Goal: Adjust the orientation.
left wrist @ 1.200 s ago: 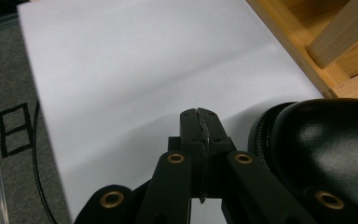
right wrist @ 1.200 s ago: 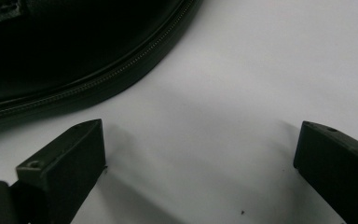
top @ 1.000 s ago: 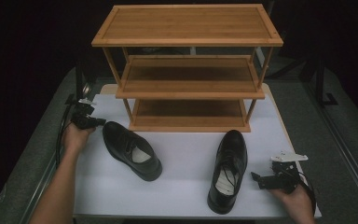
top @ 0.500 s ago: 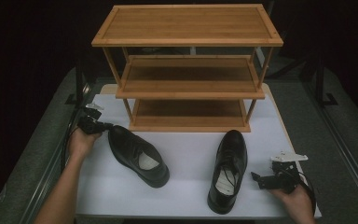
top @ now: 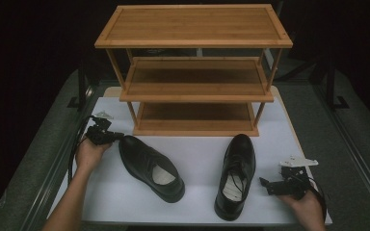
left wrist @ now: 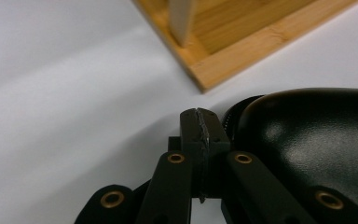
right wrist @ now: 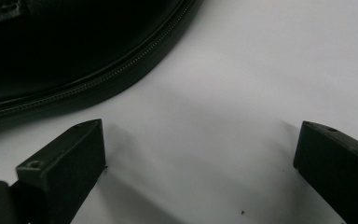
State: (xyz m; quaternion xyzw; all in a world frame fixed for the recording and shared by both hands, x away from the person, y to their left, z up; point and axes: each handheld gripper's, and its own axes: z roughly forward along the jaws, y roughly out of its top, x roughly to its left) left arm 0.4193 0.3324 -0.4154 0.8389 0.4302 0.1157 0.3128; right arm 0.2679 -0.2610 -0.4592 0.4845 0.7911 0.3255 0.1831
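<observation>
Dark surroundings frame a white table top [top: 125, 202] that lies over a grey-green mat. At the far middle of this surface stands a wooden shoe rack [top: 195, 72] with three shelves, and all three shelves are bare.

Two black leather shoes lie on the white surface in front of the rack. The left shoe [top: 150, 167] lies diagonally, with its toe pointing to the far left and its heel toward the near right; its pale insole is visible. The right shoe [top: 236, 174] lies almost straight, with its toe to the far side, just beside the near right corner of the rack's lowest shelf. The two shoes are apart from each other. No brand name or other writing can be read on the shoes, the insoles or the rack.

The left gripper [top: 118, 138] is held at the left of the table, with its tip just at the toe of the left shoe. In the left gripper view its jaws are pressed fully together with nothing between them, and the glossy toe cap [left wrist: 307, 149] sits directly beside the closed tip [left wrist: 200, 123]; I cannot tell if they really touch.

The right gripper [top: 265, 182] is at the near right, pointing left toward the right shoe. In the right gripper view its jaws stand wide apart and hold nothing, with bare white table between them and the shoe's sole edge [right wrist: 98, 88] close ahead.
</observation>
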